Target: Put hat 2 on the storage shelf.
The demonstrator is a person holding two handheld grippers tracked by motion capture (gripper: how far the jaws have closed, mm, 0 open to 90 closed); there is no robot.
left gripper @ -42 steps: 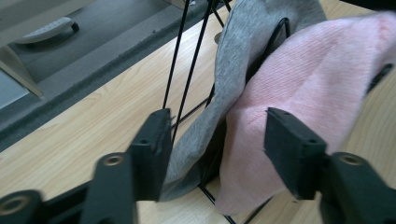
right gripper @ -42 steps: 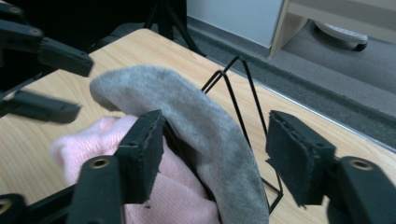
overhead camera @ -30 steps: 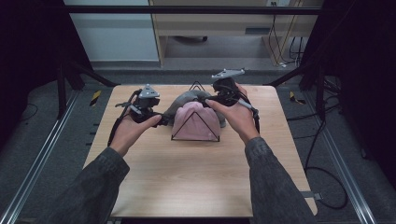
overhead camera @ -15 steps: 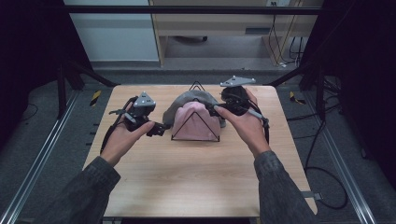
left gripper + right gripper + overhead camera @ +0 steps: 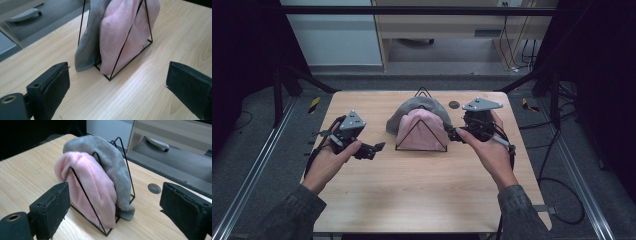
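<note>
Held level on either side of the rack: left gripper and right gripper, jaws just opened wide, nothing between them.

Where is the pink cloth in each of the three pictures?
High view: the pink cloth hangs on the black wire rack at the table's middle, in front of the grey cloth.
Left gripper view: top centre, right of the grey cloth.
Right gripper view: left of centre, in front of the grey cloth.
Shared landmark: the rack's triangular wire frame across the pink cloth.
</note>
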